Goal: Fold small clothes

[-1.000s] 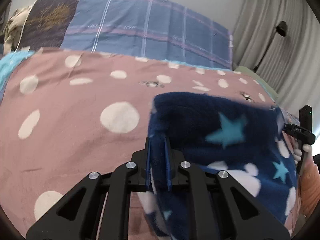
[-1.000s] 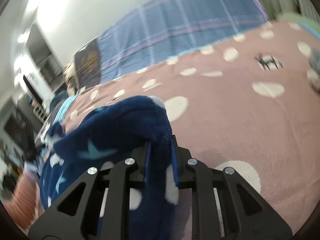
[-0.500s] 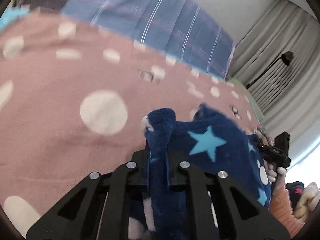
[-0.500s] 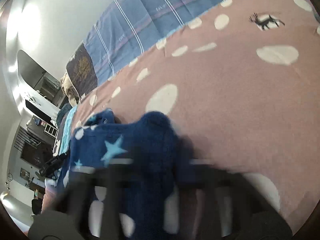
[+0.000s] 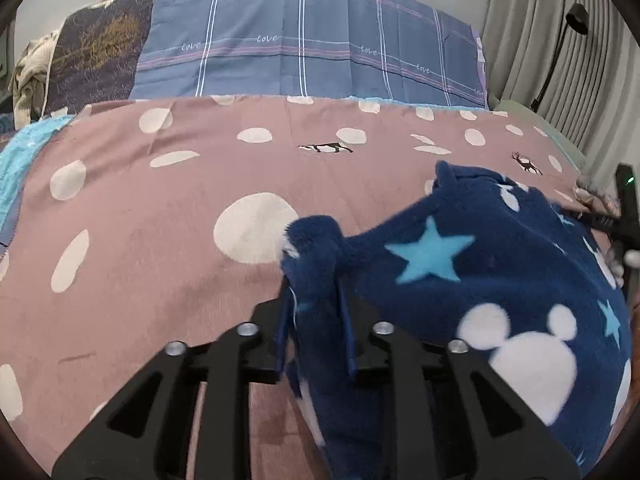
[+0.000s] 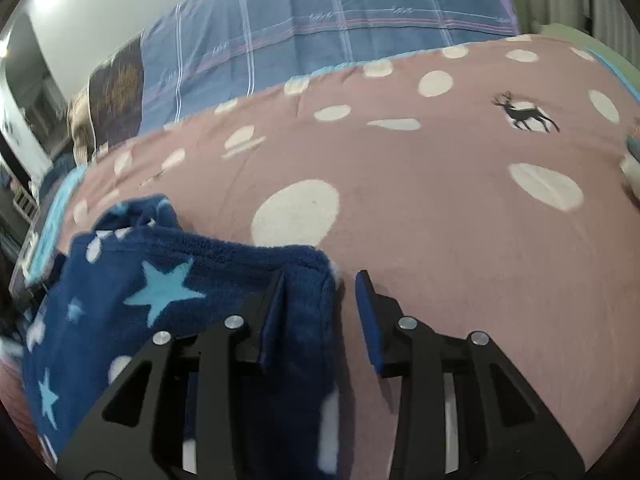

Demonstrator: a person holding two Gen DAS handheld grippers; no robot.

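Fleece garment [image 5: 480,280], navy with pale blue stars and white mouse-head shapes, lies near the front edge of the pink dotted bedspread [image 5: 160,220], well short of the blue plaid pillow [image 5: 304,52] along the far edge. Each claw sits at one of its upper corners.

Left gripper [image 5: 314,320] has just been opening; its jaws stand a little apart with a bunched corner of fleece filling the gap, and whether the pads still bite I cannot tell. Right gripper [image 6: 320,312] has just been opening too, and in its own view the jaws are plainly spread: the cloth corner leans on the left pad while the right pad stands clear of it, with bare bedspread showing between.

This looks like the release after a fold has been laid down. To do it well, both corners should be let go fully before either hand pulls away, since fleece clings to the pads and a dragged corner would undo the fold. Backing each claw straight out along its own fingers, low and slow, should leave the edge flat. The left corner is still humped up, so it may need pressing flat before the next fold.
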